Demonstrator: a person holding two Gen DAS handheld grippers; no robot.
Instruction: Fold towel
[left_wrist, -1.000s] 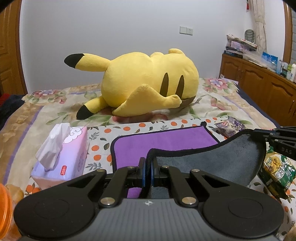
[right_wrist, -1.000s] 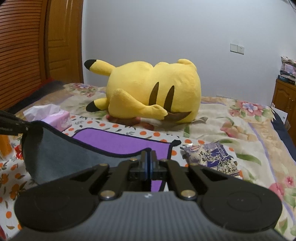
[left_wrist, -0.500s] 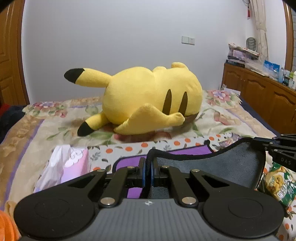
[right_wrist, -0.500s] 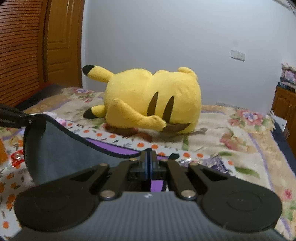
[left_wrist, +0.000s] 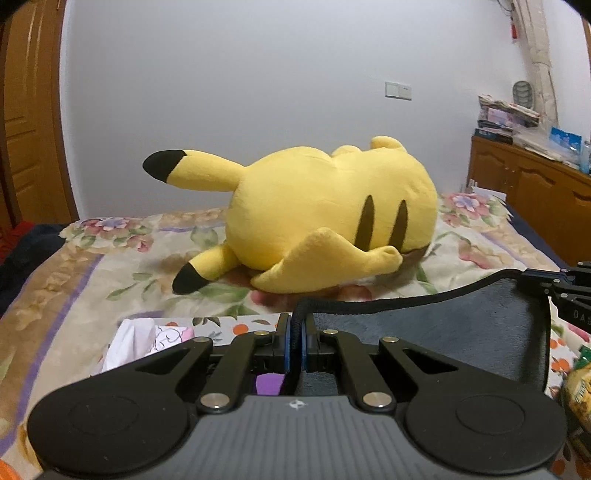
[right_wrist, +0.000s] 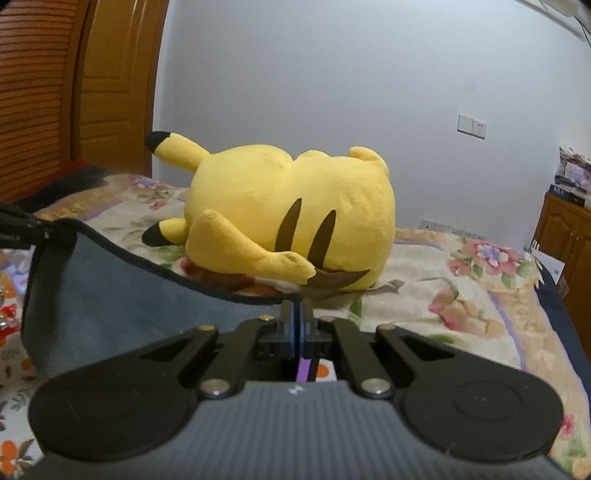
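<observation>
Raised higher, both hand-held grippers, left and right, clench the towel; "DA" lettering shows.

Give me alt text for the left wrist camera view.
The left gripper is shut on a corner of a grey towel, whose far corner the right gripper pinches. Beyond, a yellow plush toy lies on a floral bed.

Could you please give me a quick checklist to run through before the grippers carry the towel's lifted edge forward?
1. Left gripper shut on a towel corner: ok.
2. Right gripper shut on the other corner: ok.
3. Edge between them taut: not ok, it sags.
4. Plush toy clear of the fold path: cannot tell.
5. Tissue pack clear of the towel: cannot tell.
</observation>
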